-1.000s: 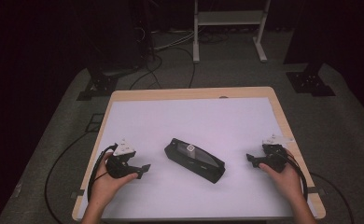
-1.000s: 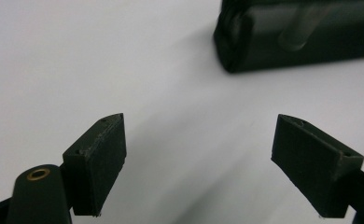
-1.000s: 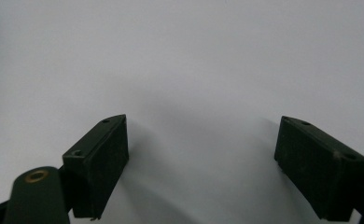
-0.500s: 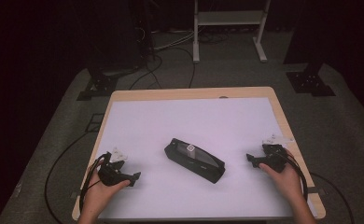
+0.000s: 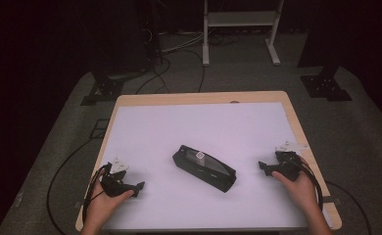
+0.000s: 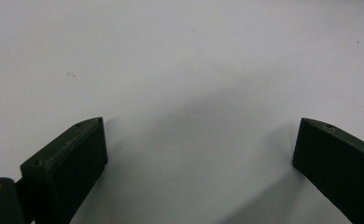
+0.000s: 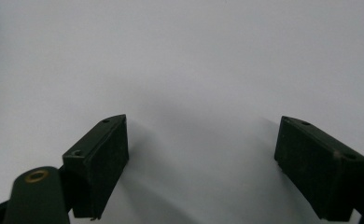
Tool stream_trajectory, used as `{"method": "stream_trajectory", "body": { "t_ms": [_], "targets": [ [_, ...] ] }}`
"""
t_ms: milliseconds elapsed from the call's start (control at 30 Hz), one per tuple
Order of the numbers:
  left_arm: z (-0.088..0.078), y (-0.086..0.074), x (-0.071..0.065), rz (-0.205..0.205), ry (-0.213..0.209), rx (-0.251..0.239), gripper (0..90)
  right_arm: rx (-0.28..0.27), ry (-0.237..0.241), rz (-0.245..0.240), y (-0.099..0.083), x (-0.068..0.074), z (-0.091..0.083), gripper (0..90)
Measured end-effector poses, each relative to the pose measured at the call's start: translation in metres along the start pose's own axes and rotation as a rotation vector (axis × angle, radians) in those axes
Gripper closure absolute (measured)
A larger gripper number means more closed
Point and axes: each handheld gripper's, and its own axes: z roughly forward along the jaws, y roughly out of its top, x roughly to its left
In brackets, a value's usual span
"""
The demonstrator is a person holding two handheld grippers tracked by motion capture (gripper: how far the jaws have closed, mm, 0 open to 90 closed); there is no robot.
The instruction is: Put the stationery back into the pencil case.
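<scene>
A long black case [image 5: 206, 169] lies slantwise in the middle of the white table top [image 5: 199, 122], with a small white tag [image 5: 199, 155] on its upper end. My left gripper [image 5: 139, 186] rests low near the front left corner, pointing right toward the case and well apart from it. Its jaws have just been opening and stand wide [image 6: 199, 126] over bare white surface, with nothing between them. My right gripper [image 5: 262, 165] sits near the right edge, pointing left at the case. It is open [image 7: 203, 123] and empty too.
The table has a wooden rim [image 5: 297, 122]. On the dark floor behind it lie cables [image 5: 179, 49], with a white stand [image 5: 240, 19] and black stand feet [image 5: 326, 83] there too. A cable [image 5: 64, 171] trails off the table's left side.
My left hand has drawn back toward the front left corner and come lower. The right hand and the case have kept still.
</scene>
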Motion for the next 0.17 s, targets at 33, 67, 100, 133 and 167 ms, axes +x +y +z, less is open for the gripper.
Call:
{"method": "stream_trajectory", "body": {
  "t_ms": [33,67,100,133,167],
  "targets": [
    [0.0000,-0.0007,0.0003,0.000,-0.002,-0.006,1.4,0.000,0.000,0.000,0.0000,0.0000,0.0000,16.4],
    [0.0000,-0.0008,0.0000,0.000,0.000,-0.007,1.4,0.000,0.000,0.000,0.0000,0.0000,0.0000,16.4],
    [0.0000,-0.0009,-0.0001,0.000,0.000,-0.008,1.4,0.000,0.000,0.000,0.0000,-0.0001,0.0000,16.4],
    [0.0000,-0.0009,-0.0001,0.002,0.002,-0.008,1.4,0.000,0.001,0.000,0.0000,-0.0001,0.0000,16.4],
    [0.0000,-0.0010,-0.0001,0.001,0.001,-0.009,1.4,0.000,0.000,0.000,0.0000,-0.0001,0.0000,16.4]
  ]
}}
